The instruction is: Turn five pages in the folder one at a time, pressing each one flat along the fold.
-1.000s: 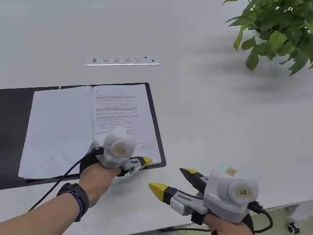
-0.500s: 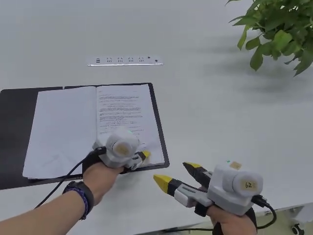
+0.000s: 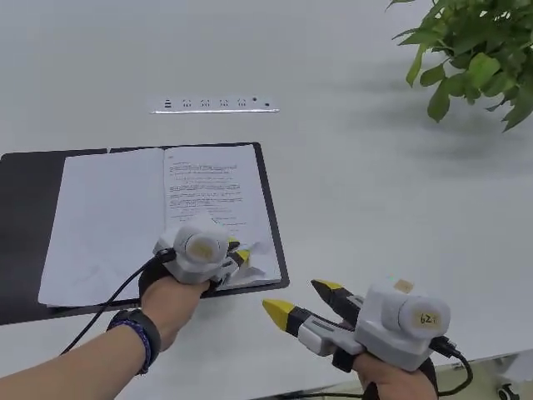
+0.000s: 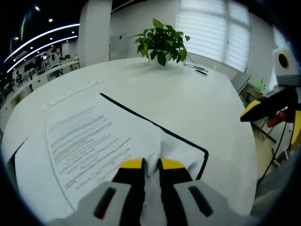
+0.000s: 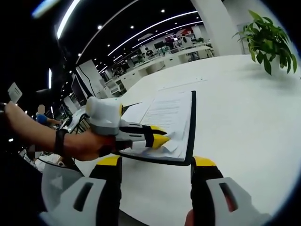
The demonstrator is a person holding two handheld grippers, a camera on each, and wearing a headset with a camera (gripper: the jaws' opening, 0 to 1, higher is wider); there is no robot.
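- The right hand-held gripper [image 3: 296, 297] is held just above the white table [image 3: 375, 192] at its near edge. Its yellow-tipped jaws are spread wide with nothing between them, and they point toward the folder's near right corner.
- The left hand-held gripper [image 3: 237, 252] sits over the lower right part of the folder, with a cable trailing back past the person's wrist. Its jaws are pressed together on the bottom corner of the printed page [image 3: 208, 187]. In the left gripper view the paper is bunched up and lifted between the tips [image 4: 151, 165].
- The rest of that printed page lies flat on the right half of the black folder [image 3: 21, 192]. The folder lies open on the table, with a blank sheet [image 3: 108, 217] on the left of the fold.
- Beyond the folder, a white power strip [image 3: 212, 104] lies flat on the table.
- A leafy green plant [image 3: 475, 50] stands at the far right.
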